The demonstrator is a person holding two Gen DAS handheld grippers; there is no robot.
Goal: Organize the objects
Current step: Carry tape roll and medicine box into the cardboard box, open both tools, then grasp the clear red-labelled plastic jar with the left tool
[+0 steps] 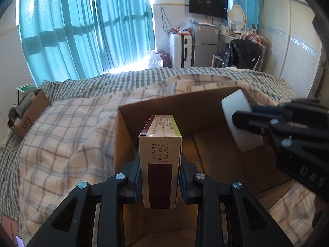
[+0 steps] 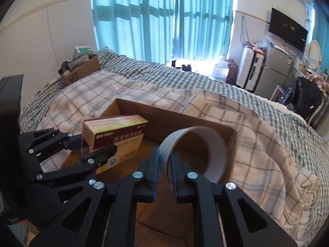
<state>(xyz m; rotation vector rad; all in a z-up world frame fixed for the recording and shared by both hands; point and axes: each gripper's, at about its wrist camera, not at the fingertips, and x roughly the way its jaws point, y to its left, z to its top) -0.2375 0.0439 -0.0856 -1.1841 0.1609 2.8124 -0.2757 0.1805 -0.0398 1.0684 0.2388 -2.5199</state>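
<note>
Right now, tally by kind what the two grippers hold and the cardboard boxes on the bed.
Medicine box, in the left gripper: 1
Tape roll, in the right gripper: 1
Cardboard boxes: 2, the open box below the grippers and the far box by the wall
Total: 4

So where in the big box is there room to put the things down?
The cardboard box floor looks bare between its walls, below the medicine box and tape roll. The small carton by the wall is crammed.
</note>
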